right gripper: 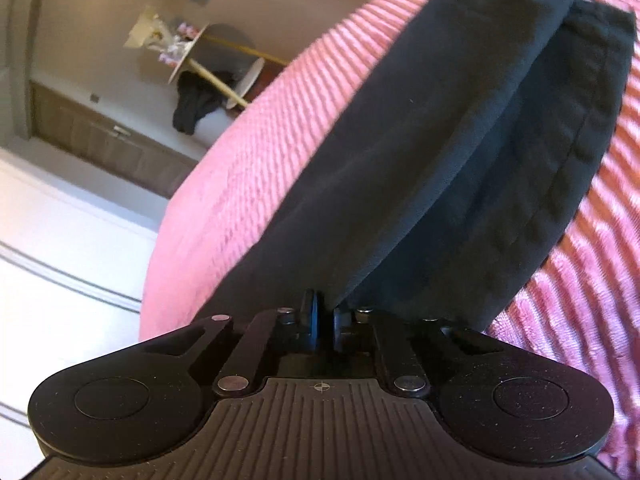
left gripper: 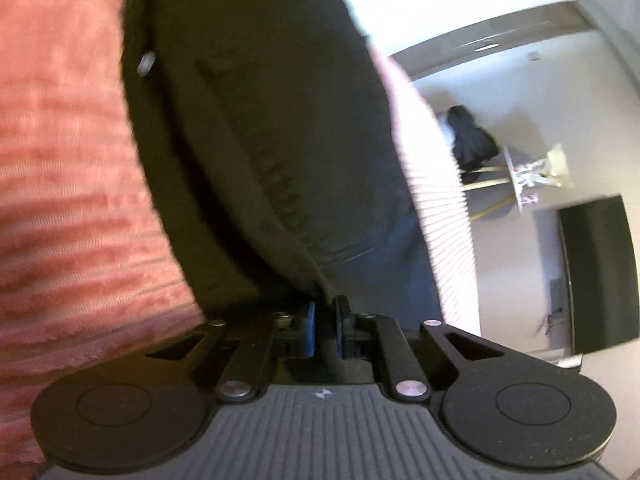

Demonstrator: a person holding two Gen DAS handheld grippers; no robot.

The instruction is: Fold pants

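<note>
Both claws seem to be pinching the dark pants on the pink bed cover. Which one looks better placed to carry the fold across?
Neither clearly. The left gripper and the right gripper are each shut on the pants, so both probably move together.

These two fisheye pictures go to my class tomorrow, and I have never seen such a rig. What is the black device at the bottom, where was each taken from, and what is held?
No robot here: a person carries a two-finger gripper in each hand, each with a camera looking along its fingers. One picture is from the left gripper, the other from the right gripper. Both are shut on an edge of the dark pants, seen also from the left, which lie on a pink ribbed bedspread. Behind stands a small round table.
</note>
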